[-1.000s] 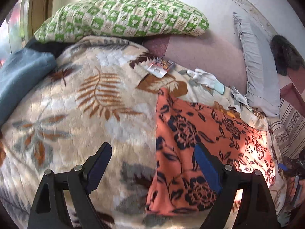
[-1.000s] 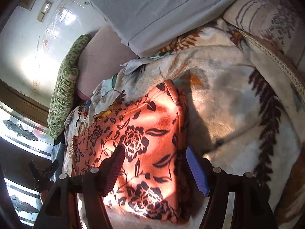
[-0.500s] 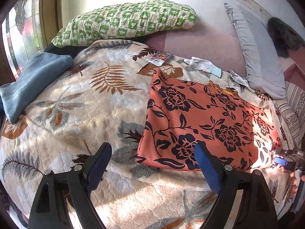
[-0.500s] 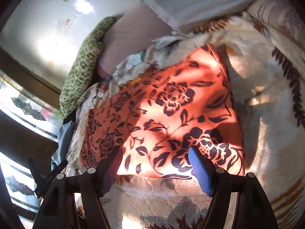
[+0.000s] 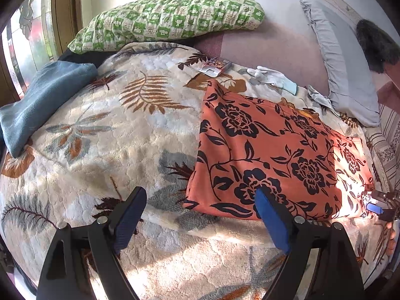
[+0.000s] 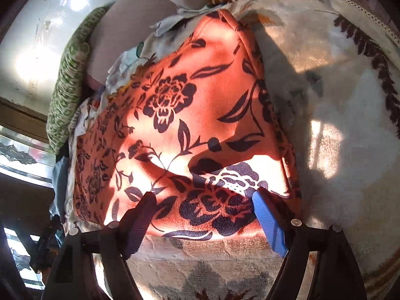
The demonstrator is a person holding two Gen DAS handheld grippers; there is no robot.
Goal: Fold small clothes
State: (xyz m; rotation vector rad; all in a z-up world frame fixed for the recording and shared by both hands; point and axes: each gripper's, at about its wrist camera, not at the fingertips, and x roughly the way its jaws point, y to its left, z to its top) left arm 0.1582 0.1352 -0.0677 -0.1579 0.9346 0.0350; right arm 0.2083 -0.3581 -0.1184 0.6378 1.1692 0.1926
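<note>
An orange garment with a dark flower print (image 5: 272,155) lies folded flat on a cream leaf-patterned blanket (image 5: 105,135). My left gripper (image 5: 200,212) is open and empty, hovering above the blanket at the garment's near left corner. My right gripper (image 6: 202,215) is open and empty, low over the garment's (image 6: 190,115) near edge, its fingers either side of a flower. The right gripper's tip also shows in the left wrist view (image 5: 377,207) at the garment's right corner.
A green checked pillow (image 5: 170,22) and a grey pillow (image 5: 345,70) lie at the head of the bed. A blue folded cloth (image 5: 42,100) sits at the left. A small packet (image 5: 215,66) and white gloves (image 5: 272,78) lie beyond the garment.
Both grippers have pulled back from the garment toward its near edge. Both stay open.
</note>
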